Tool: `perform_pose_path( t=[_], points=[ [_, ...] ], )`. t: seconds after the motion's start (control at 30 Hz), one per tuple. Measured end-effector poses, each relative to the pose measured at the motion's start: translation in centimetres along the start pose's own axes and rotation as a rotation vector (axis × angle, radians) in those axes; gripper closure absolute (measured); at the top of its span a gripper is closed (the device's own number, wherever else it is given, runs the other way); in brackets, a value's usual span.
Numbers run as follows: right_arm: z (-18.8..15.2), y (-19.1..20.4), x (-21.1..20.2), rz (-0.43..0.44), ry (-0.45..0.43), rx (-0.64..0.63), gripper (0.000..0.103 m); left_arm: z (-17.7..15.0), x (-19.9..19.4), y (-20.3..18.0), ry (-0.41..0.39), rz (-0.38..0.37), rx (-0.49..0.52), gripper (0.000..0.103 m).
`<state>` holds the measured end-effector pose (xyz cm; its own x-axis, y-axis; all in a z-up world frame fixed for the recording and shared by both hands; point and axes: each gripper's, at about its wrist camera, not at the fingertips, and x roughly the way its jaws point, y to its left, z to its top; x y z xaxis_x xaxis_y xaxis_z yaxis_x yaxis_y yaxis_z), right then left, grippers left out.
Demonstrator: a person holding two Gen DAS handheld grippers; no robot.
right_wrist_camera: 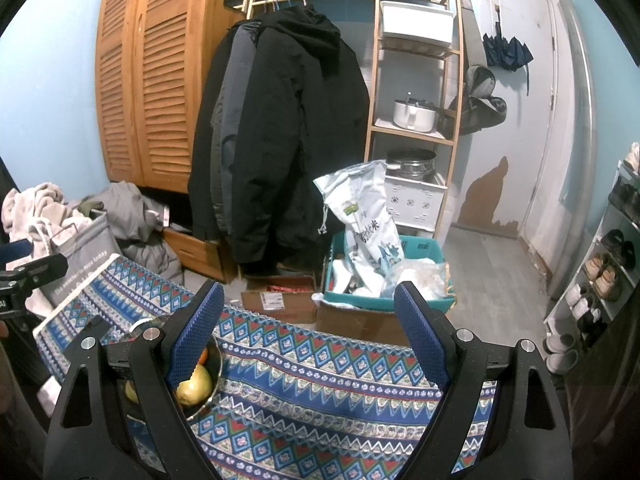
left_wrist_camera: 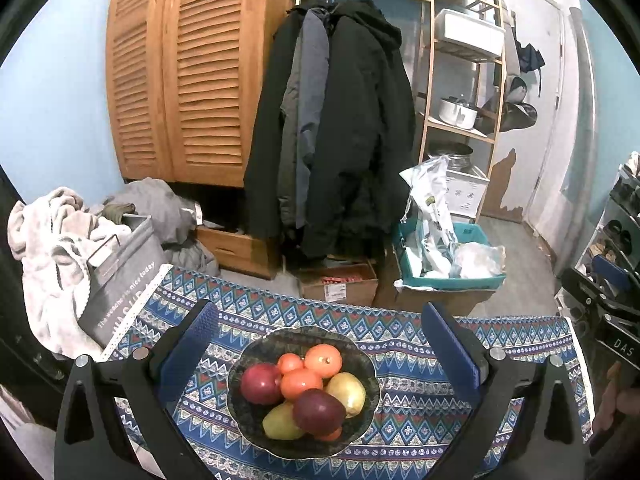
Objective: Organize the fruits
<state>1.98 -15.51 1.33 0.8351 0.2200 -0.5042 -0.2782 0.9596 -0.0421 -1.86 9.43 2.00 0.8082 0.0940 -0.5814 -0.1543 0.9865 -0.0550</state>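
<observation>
A dark bowl (left_wrist_camera: 360, 364) stands on the patterned blue tablecloth (left_wrist_camera: 420, 412). It holds two red apples (left_wrist_camera: 260, 383), several oranges (left_wrist_camera: 323, 360) and two yellow-green pears (left_wrist_camera: 347, 393). My left gripper (left_wrist_camera: 318, 338) is open and empty, its jaws spread wide on either side of the bowl, above it. My right gripper (right_wrist_camera: 310, 336) is open and empty over the cloth, to the right of the bowl. In the right wrist view the bowl (right_wrist_camera: 218, 364) is mostly hidden behind the left finger; one pear (right_wrist_camera: 194, 390) shows.
A grey laundry bin (left_wrist_camera: 120, 280) with towels stands at the table's left edge. Beyond the far edge are cardboard boxes (left_wrist_camera: 340, 286), a teal crate (left_wrist_camera: 448, 264) with bags, hanging coats (left_wrist_camera: 332, 128), a wooden wardrobe (left_wrist_camera: 188, 72) and a shelf rack (left_wrist_camera: 464, 92).
</observation>
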Motion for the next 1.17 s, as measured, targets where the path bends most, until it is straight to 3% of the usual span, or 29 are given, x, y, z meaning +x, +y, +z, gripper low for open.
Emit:
perform_pose_path(
  t=[0.4,0.63,1.17],
  points=[
    [-0.01,-0.48,-0.26,-0.007,-0.004,0.003,0.017,-0.04,0.15,0.03,0.026,0.016,0.006,0.001],
    [-0.05,-0.65,-0.18,-0.018,-0.003,-0.010,0.017,-0.05,0.46,-0.21,0.040,0.069,0.016,0.001],
    [-0.15,-0.88,-0.24,-0.024,-0.006,-0.012,0.017,0.05,-0.11,-0.28,0.017,0.066,0.025,0.001]
  ],
)
